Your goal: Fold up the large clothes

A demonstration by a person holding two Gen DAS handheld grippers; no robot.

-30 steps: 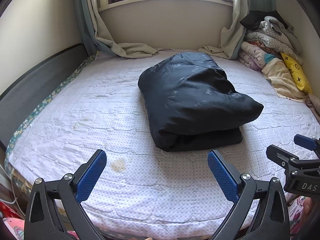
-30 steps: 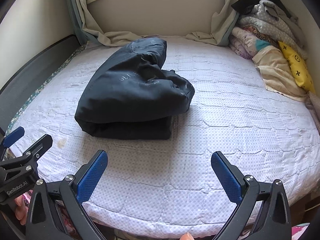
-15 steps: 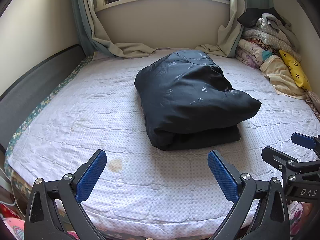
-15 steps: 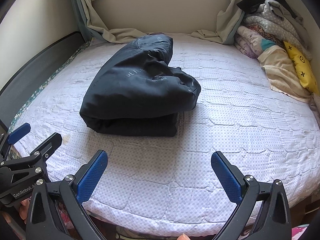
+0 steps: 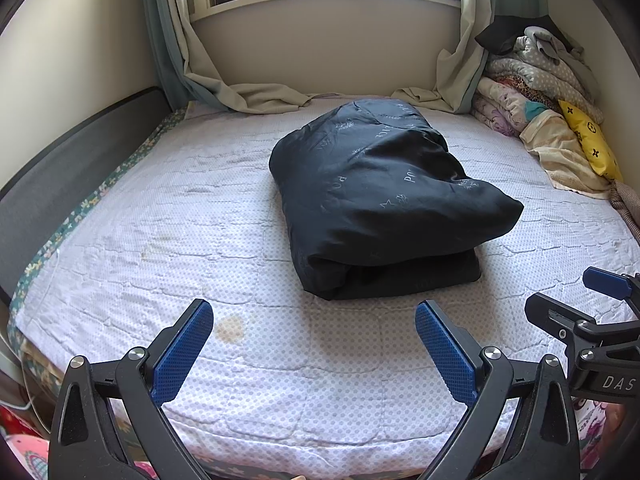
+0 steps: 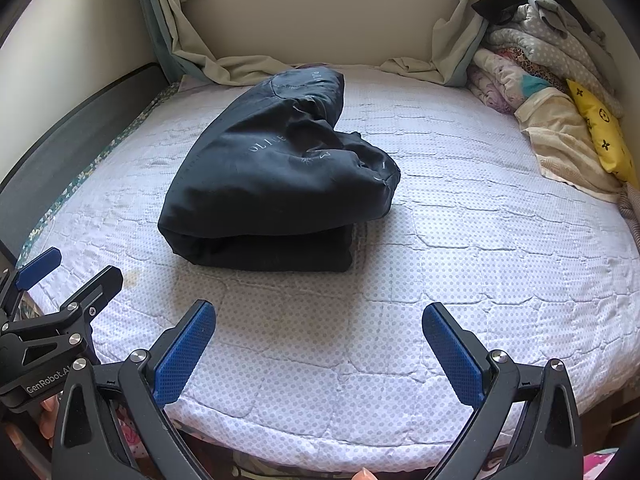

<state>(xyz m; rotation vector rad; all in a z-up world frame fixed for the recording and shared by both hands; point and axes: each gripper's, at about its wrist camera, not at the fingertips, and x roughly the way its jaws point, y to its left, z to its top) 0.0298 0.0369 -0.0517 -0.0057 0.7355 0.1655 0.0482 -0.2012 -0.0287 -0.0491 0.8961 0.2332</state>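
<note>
Now, change: you pulled both grippers back from the dark coat (image 5: 380, 200); it lies folded mid-bed.
Left gripper (image 5: 314, 346): fingers wide apart, holding nothing.
Right gripper (image 6: 319, 350): the same.
Meaning: folding looks finished.

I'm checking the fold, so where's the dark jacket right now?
The folded dark jacket lies mid-mattress in both wrist views, ahead of both open grippers, with the clothes pile off to its right.

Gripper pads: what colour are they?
Blue, textured pads, clearest in the left wrist view.
</note>
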